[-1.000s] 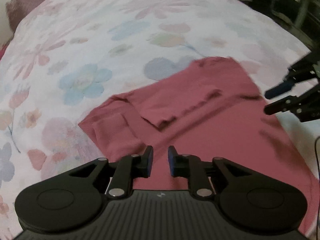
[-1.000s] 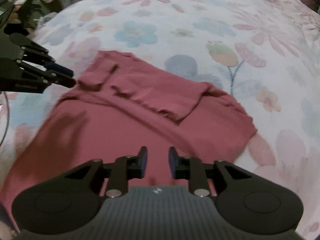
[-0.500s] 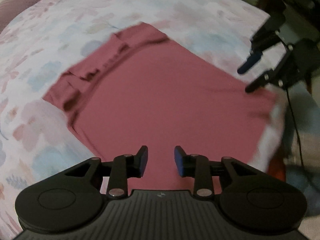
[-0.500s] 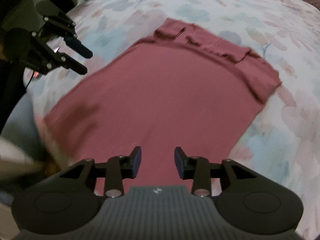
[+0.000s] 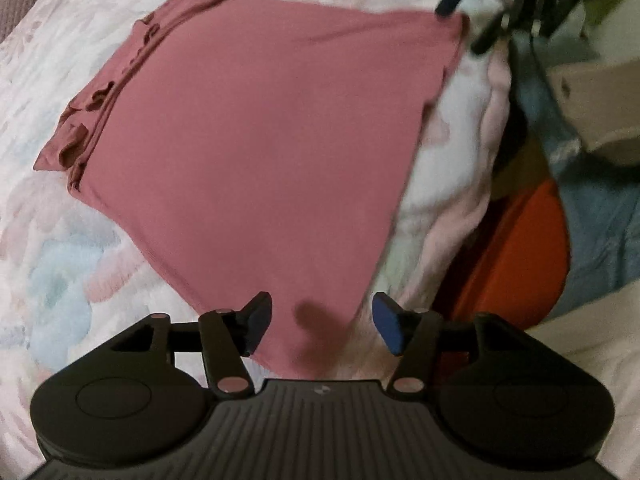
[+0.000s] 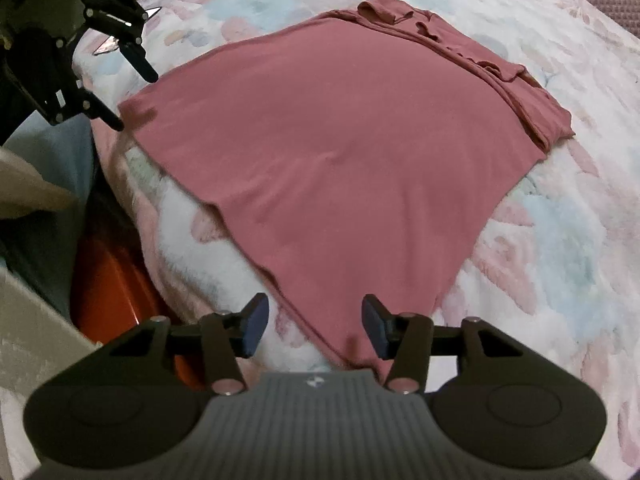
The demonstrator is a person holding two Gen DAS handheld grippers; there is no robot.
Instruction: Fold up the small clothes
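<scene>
My left gripper (image 5: 322, 326) and right gripper (image 6: 310, 326) each hover over a near hem corner of the pink garment (image 5: 256, 128), jaws opening, nothing pinched. It lies flat on the floral bedspread (image 6: 560, 240), stretching ahead of both sets of fingers, sleeves bunched at the far end. Neither hand is nearer. Count: one garment, two grippers.
</scene>
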